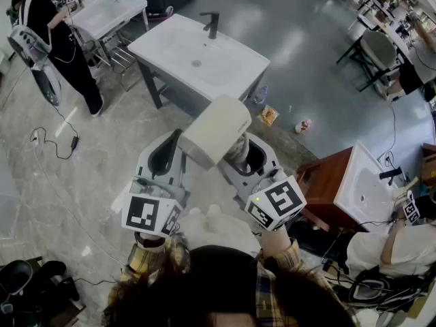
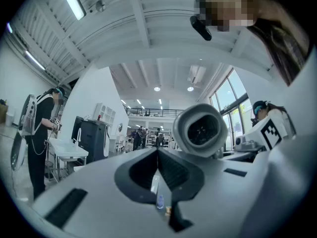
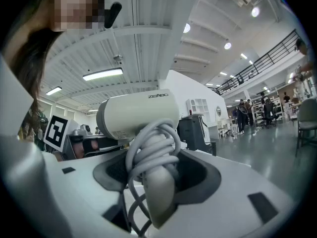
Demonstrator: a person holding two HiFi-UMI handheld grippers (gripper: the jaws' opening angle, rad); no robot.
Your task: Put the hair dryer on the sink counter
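Head view: the cream plastic hair dryer [image 1: 214, 131] hangs in the air, well short of the white sink counter [image 1: 167, 43] and its basin [image 1: 208, 67]; left gripper view: the left gripper [image 2: 158, 168], raised beside it, has its jaws together on nothing; right gripper view: the right gripper [image 3: 154, 170], tilted upward, clamps the cord-wrapped handle [image 3: 158, 195].

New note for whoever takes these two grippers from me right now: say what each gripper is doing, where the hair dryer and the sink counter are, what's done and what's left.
Left gripper: jaws together, nothing in them.
Right gripper: clamped on the handle of the hair dryer, with the cord wound round that handle. The dryer is held up in the air in front of the person.
Sink counter: white, ahead on the floor, with a black faucet at its far edge.
Done: dryer is in the grip.
Left: carry it to the counter, set it down, open the jaws.
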